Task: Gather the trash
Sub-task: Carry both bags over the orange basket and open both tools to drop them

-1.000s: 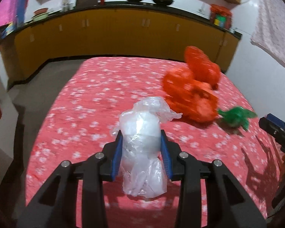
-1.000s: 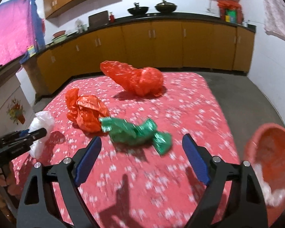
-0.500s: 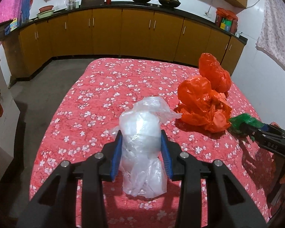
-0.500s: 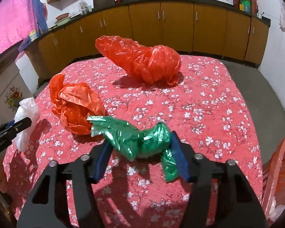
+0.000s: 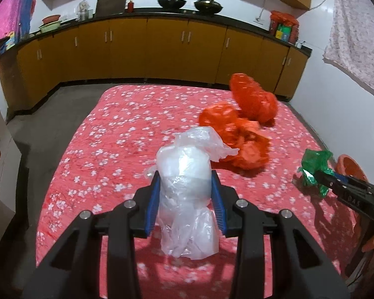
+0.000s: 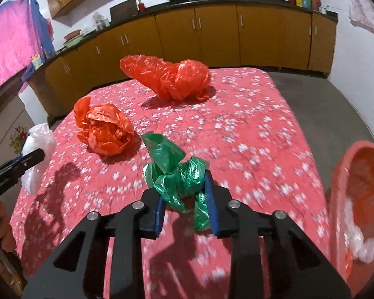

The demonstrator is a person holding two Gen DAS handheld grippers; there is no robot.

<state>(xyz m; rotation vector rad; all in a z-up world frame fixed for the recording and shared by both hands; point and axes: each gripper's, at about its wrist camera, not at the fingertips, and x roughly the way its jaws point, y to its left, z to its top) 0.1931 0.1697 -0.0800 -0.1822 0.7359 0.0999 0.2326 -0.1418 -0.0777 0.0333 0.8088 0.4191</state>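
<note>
Green bag (image 6: 179,182) sits between closing right jaws; left jaws stay clamped on white bag (image 5: 187,174).

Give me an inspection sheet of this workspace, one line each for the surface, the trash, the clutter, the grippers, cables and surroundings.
Surface: red floral cloth covering the table.
Job's things: white plastic bag in the left gripper; green plastic bag between the right gripper's closing jaws; crumpled orange bag and long orange bag lying on the cloth; orange basin at the table's right edge, with white plastic inside.
Clutter: nothing seen on the cloth beyond the bags.
Grippers: left shut on the white bag; right pinching the green bag.
Cables: nothing seen.
Surroundings: yellow cabinets, two woks on the counter, hanging cloth.
</note>
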